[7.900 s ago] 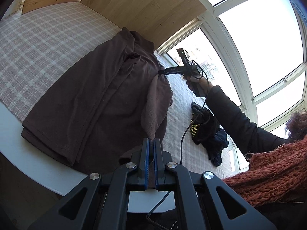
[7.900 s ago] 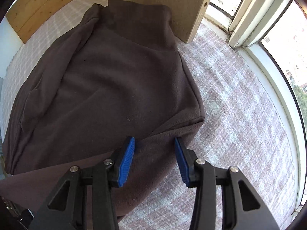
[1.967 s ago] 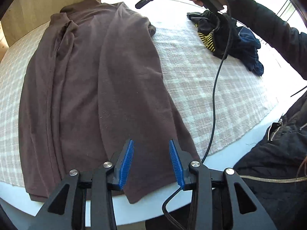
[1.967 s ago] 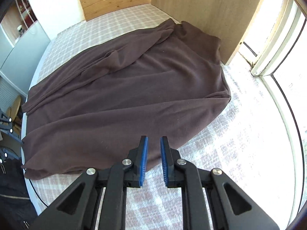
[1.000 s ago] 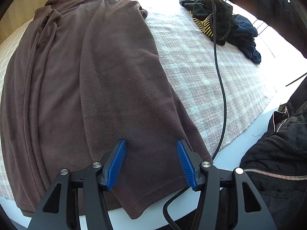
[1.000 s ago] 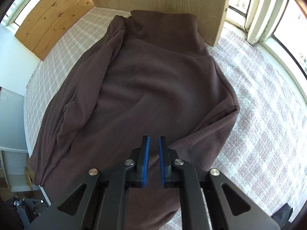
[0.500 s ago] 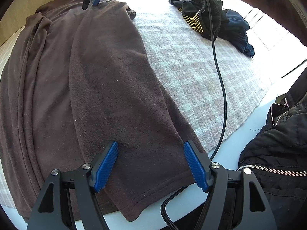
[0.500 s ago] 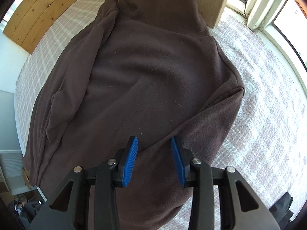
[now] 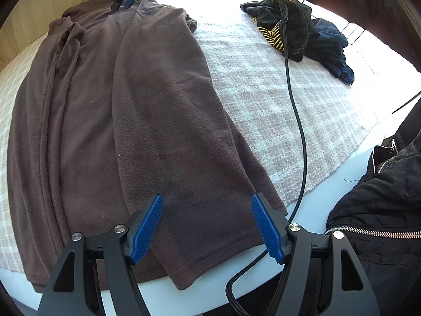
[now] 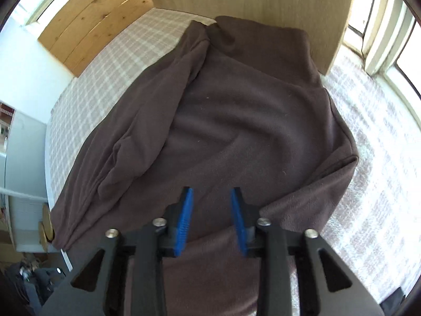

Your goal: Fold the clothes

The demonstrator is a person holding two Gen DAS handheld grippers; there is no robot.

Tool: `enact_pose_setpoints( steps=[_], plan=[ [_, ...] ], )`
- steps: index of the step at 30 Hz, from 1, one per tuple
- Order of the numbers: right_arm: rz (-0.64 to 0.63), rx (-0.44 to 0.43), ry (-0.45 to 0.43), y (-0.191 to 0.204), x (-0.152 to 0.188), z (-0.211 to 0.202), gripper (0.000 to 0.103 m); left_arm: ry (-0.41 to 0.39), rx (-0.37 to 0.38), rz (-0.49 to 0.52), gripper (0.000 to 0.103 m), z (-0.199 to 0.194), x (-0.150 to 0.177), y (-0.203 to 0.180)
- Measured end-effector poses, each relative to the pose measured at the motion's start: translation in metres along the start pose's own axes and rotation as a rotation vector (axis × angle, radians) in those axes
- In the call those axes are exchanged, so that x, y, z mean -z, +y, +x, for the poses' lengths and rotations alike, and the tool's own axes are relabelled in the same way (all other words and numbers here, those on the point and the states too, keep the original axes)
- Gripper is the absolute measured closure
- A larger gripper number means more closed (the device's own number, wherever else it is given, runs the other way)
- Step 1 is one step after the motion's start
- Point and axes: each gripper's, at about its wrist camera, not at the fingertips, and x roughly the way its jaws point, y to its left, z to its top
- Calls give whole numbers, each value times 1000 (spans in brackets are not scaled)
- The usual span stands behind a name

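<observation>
The brown fleece (image 9: 163,121), soft and matte, lies folded lengthwise on a checked woven cloth (image 9: 276,100). The left gripper (image 9: 208,226) stands wide apart over its hem. The right gripper (image 10: 211,218) has just been opening, nothing clamped, with fleece below its blue ribbed pads (image 10: 185,218).

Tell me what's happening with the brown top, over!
Left gripper open above the hem. Right gripper open over the collar end, jaws just opening wider. Brown fleece top flat, sides folded in. Black cable runs beside it.

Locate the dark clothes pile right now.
In the left wrist view, the dark clothes pile sits upper right on the checked blanket, apart from the brown fleece, behind the black cable. It is not visible in the right wrist view.
</observation>
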Motion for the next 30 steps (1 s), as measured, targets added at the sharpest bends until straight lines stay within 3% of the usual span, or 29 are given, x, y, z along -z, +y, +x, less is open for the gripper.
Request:
enact_pose_setpoints(
  steps=[8,12,15,19,23,26,30],
  plan=[
    [-360,30,42,23,99,-38,61,-90,-5,-3,37,-15,1,-13],
    [-487,160,97,29,133,-6,66,-3,-6,28,38,1,30,-22],
    [-458,169,96,30,130,-19,67,-7,-51,45,43,-9,36,-37],
    [-388,110,8,18,127,-54,66,-95,-43,60,45,-31,42,-60],
    [-294,128,-9,-6,128,-69,65,-67,-100,114,47,-20,51,-74],
    [-255,108,-14,-17,130,-68,65,-77,-146,61,55,-12,46,-68],
    [-253,104,-14,-18,141,-75,65,-91,-154,10,55,-7,46,-69]
  ],
)
